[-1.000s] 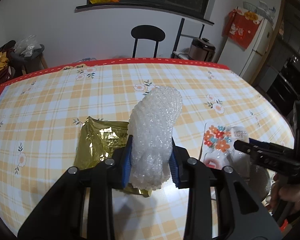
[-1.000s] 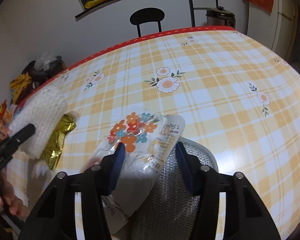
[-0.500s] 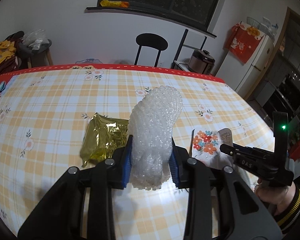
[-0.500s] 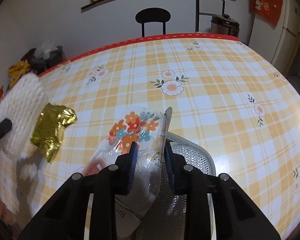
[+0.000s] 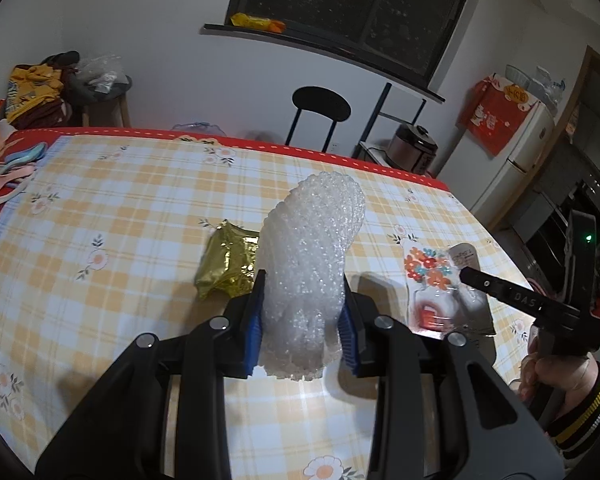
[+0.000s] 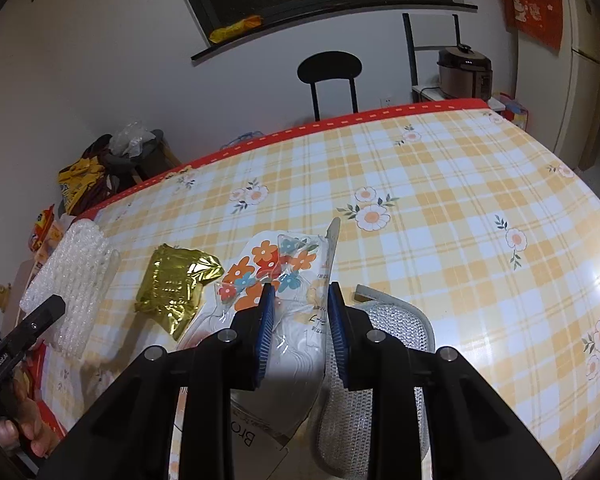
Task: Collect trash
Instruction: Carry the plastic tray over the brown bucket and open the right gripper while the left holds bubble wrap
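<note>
My left gripper [image 5: 302, 320] is shut on a wad of white bubble wrap [image 5: 312, 264] and holds it above the table; the wrap also shows at the left of the right wrist view [image 6: 74, 280]. My right gripper [image 6: 300, 320] is shut on a clear flower-printed plastic package [image 6: 272, 276], lifted off the table; it shows at the right of the left wrist view [image 5: 440, 280]. A crumpled gold foil bag [image 5: 228, 264] lies on the checked tablecloth between them, and it appears in the right wrist view [image 6: 174, 288].
A grey mesh chair back [image 6: 380, 360] stands at the table's near edge below my right gripper. Pastel spoons [image 5: 8, 172] lie at the table's far left. A black chair [image 5: 320, 108] stands behind the table. A rice cooker [image 6: 464, 72] and fridge are at the right.
My right gripper closed on the flower-printed package and lifted it. Both grippers rose and pulled back from the table; the left still holds the bubble wrap.
</note>
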`<state>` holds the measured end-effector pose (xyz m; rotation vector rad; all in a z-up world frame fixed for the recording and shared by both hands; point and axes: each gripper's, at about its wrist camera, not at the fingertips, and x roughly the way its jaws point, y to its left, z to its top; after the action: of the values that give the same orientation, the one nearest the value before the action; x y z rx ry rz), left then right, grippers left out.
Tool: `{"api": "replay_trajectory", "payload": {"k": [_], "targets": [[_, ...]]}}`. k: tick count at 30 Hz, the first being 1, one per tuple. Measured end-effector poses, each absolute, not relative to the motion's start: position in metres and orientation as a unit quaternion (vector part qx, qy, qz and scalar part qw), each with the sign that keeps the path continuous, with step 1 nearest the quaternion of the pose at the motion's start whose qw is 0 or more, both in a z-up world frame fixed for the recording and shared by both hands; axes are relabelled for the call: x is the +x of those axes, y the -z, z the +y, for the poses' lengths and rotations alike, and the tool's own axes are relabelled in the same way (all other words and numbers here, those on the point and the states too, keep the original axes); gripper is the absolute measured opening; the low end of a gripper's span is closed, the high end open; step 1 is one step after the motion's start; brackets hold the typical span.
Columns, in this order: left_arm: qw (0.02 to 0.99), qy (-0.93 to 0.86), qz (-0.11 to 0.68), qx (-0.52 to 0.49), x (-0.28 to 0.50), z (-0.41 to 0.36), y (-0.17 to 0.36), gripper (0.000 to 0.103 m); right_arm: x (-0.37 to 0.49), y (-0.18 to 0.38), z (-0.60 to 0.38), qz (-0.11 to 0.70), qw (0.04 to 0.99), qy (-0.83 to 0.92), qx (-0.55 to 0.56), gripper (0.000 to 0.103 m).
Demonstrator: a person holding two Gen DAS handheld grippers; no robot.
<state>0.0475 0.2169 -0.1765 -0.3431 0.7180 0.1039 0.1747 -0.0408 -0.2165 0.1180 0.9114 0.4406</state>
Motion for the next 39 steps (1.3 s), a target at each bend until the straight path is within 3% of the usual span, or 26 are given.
{"api": "replay_trajectory", "payload": {"k": [19, 27, 39], "targets": [[0.935, -0.089, 0.309, -0.148, 0.008, 0.174, 0.128, 0.034, 0.157, 0.166, -0.101, 0.386, 0.888, -0.238, 0.070, 0.027], [0.938, -0.104, 0.293, -0.151, 0.011, 0.097, 0.112, 0.034, 0.166, 0.153, -0.183, 0.376, 0.890, -0.248, 0.069, 0.027], [0.945, -0.054, 0.280, -0.159, 0.051, -0.065, 0.101, 0.034, 0.193, 0.149, -0.392, 0.358, 0.914, -0.172, 0.081, 0.027]]}}
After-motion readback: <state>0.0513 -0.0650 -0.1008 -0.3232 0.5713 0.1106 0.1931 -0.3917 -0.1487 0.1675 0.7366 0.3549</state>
